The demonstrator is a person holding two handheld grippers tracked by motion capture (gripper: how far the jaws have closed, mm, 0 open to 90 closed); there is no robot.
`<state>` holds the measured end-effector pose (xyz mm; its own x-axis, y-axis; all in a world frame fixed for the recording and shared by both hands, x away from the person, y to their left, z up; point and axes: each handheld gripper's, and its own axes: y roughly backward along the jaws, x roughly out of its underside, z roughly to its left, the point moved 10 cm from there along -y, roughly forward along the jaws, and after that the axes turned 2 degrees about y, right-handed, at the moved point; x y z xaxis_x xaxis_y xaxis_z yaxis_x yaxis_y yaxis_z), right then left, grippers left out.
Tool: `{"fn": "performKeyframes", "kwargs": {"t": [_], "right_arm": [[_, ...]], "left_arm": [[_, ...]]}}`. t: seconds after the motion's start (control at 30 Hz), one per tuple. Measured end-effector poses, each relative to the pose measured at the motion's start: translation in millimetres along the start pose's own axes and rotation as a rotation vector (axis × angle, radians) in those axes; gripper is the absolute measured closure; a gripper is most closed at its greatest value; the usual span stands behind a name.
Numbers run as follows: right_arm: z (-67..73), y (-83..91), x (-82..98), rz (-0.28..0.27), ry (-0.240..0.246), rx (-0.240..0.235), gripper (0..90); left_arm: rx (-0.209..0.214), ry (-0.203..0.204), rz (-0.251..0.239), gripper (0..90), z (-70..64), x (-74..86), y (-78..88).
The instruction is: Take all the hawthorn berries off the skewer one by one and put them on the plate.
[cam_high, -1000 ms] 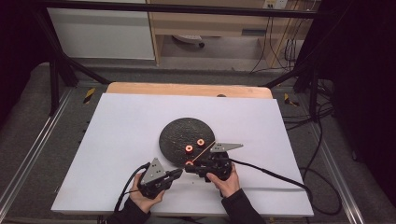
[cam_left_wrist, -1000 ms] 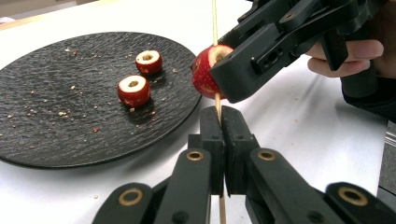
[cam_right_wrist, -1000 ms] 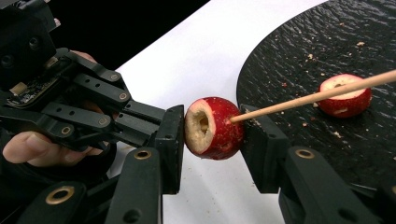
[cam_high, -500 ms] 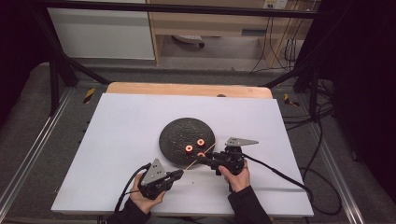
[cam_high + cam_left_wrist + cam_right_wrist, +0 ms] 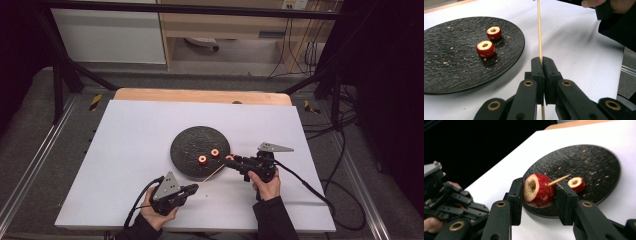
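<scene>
While your left gripper [image 5: 541, 62] pinches the thin wooden skewer [image 5: 539, 30] in fully closed fingers above the white worktop [image 5: 130, 145], your right gripper [image 5: 540, 192] clamps a cored red fruit [image 5: 536, 188] over the round black plate's [image 5: 599, 162] edge, skewer tip poking through.

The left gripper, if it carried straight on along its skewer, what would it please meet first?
Probably the cored red fruit clamped in the right gripper: the skewer held by the left gripper runs straight to it, its tip poking out of the fruit.
</scene>
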<state>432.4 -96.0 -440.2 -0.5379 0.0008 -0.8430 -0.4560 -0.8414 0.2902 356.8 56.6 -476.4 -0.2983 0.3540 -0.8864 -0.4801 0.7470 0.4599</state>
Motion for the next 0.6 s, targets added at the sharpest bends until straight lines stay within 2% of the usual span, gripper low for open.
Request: {"fn": "performKeyframes", "kwargs": {"t": [0.2, 0.23, 0.33, 0.37, 0.4, 0.6], "right_arm": [[-15.6, 16.7, -11.3, -0.049, -0.012, 0.047, 63.0], [-21.4, 22.4, -14.0, -0.06, -0.008, 0.067, 63.0], [-29.4, 28.9, -16.6, -0.067, 0.0, 0.106, 63.0], [-29.4, 28.9, -16.6, -0.067, 0.0, 0.106, 63.0], [-33.9, 32.6, -18.1, -0.071, 0.003, 0.128, 63.1], [-42.9, 38.4, -17.6, -0.065, 0.008, 0.175, 63.0]], "left_arm": [[0.006, -0.002, 0.008, 88.3, -1.2, 1.6, -0.8], [0.007, 0.0, 0.008, 88.3, -1.4, 1.8, -1.1], [0.006, 0.001, 0.009, 88.3, -0.1, 2.2, -0.4], [0.005, 0.001, 0.009, 88.3, 0.6, 2.4, 0.2], [0.004, 0.003, 0.008, 88.3, 1.4, 2.5, 0.8], [-0.014, 0.027, -0.005, 88.3, 10.8, 1.2, 7.6]]}}
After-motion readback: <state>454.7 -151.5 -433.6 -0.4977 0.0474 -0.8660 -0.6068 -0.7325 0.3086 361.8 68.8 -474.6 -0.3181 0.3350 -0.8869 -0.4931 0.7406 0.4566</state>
